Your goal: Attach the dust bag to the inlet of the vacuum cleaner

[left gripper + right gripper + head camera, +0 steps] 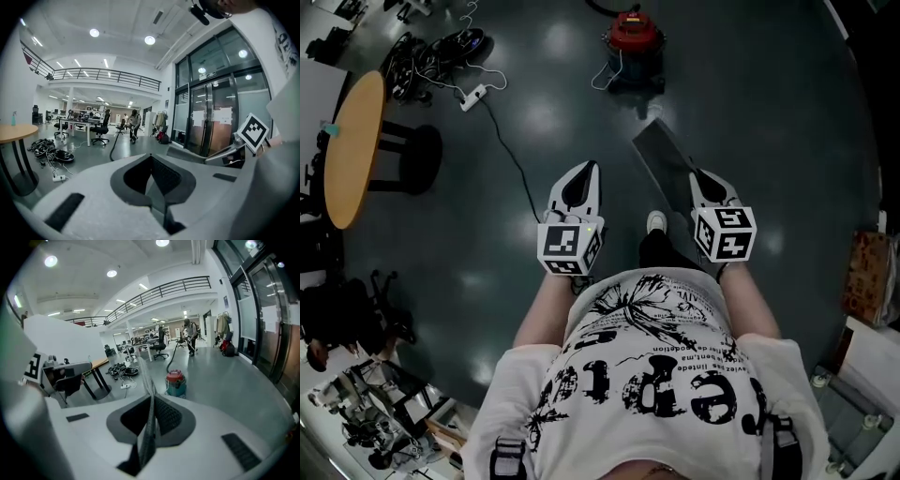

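A red vacuum cleaner (633,42) stands on the dark floor ahead of me; the right gripper view shows it too (176,383), a few steps off. My right gripper (701,180) is shut on the dust bag (661,155), a flat dark grey sheet that sticks out forward and to the left. In the right gripper view the dust bag (149,427) shows edge-on between the pads of the right gripper (151,401). My left gripper (586,171) is held beside it, shut and empty, its pads meeting in the left gripper view (151,164). Both grippers are well short of the vacuum cleaner.
A round wooden table (352,141) and a dark stool base (412,155) stand at the left. A power strip (473,97) with cables lies on the floor beyond. A brown box (867,277) sits at the right. Glass doors (211,117) are on the right.
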Demonstrator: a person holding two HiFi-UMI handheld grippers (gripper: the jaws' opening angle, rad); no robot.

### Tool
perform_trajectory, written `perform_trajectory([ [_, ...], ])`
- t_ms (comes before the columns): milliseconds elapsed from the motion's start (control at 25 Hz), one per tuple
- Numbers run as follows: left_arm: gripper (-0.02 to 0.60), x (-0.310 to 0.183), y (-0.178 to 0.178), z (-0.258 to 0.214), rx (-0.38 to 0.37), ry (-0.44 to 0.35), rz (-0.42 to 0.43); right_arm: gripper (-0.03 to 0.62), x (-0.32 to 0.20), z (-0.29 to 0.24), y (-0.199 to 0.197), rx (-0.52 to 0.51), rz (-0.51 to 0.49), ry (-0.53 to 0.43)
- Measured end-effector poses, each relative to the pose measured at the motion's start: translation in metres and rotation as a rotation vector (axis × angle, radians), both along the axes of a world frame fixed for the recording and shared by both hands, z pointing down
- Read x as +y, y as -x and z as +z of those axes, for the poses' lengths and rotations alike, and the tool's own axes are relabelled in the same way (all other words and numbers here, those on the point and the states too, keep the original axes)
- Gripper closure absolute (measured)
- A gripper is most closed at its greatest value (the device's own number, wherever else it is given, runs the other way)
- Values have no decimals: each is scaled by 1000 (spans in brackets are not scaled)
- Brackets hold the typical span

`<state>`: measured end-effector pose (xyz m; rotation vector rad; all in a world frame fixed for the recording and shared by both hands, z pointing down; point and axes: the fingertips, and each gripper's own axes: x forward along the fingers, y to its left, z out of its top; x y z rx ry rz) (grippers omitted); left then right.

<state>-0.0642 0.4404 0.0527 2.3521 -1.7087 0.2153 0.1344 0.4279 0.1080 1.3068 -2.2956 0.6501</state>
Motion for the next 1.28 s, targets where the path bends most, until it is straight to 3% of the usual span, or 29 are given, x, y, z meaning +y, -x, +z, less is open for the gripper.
perform_trajectory([
  [280,578,-108,-30,7,6,13,-35,571,-111,2,-28,28,-60,-7],
  [520,578,-185,-32,27,1,43,-35,571,-194,13,-32,67,-90,-6],
  [800,578,-291,-2,75,24,144,17,571,-291,47,2,126,-106,44],
  [1000,578,-389,27,100,-26,187,121,571,-367,66,41,154,-118,90],
  [1280,578,-514,50,160,-34,226,217,571,-455,124,78,189,-152,138],
])
